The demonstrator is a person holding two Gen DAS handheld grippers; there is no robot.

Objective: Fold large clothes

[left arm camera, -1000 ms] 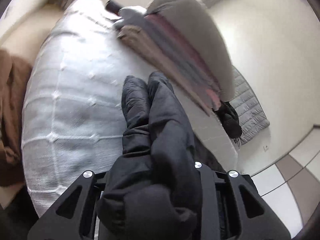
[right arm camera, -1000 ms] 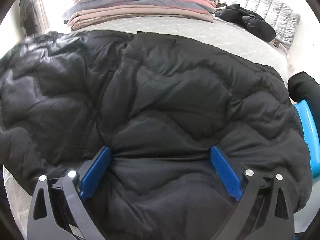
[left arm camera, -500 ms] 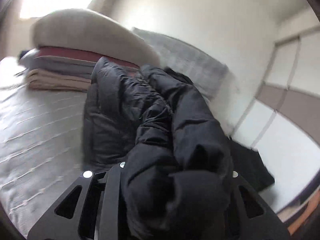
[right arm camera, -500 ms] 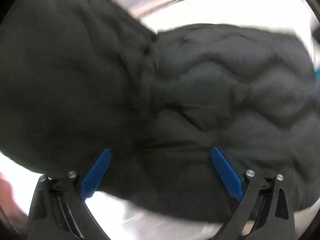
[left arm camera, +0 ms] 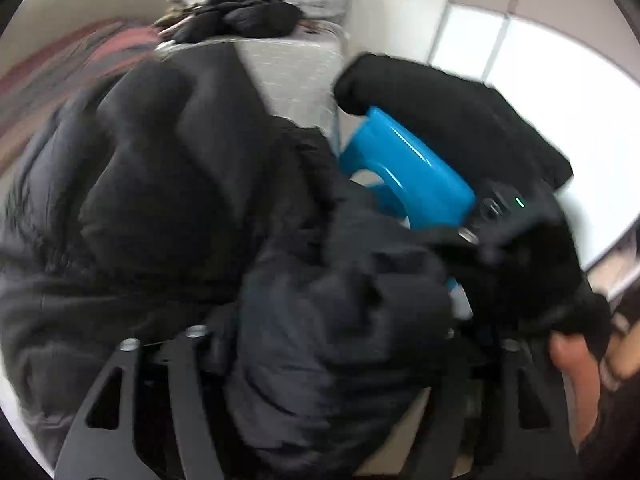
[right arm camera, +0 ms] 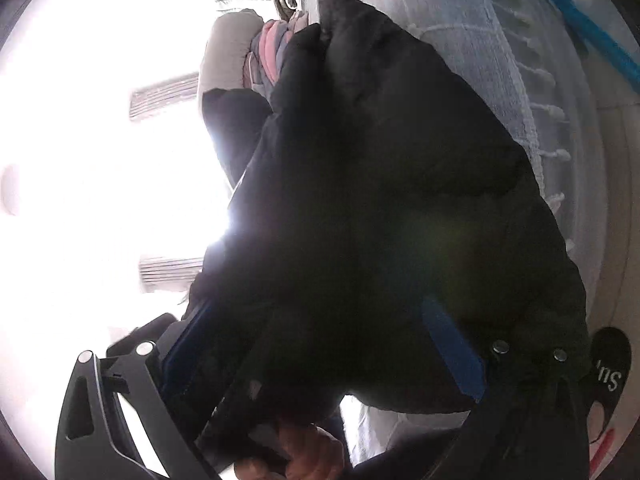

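A black puffer jacket fills both views, lifted off the white bed. My left gripper is shut on a bunched fold of the jacket. In the left wrist view the right gripper's blue handle shows close by, held by a black-sleeved arm. In the right wrist view the jacket hangs across my right gripper. Its blue fingers stand wide apart with jacket bulk between them. The view is rolled on its side.
A stack of folded clothes lies at the far end of the bed, also in the right wrist view. Another dark garment lies beyond. A bright window glares at left. A white wall and tiled floor are at right.
Both grippers have swung and come close together, carrying the jacket off the bed. The right view has rolled sideways. The left view now shows the right gripper's handle.
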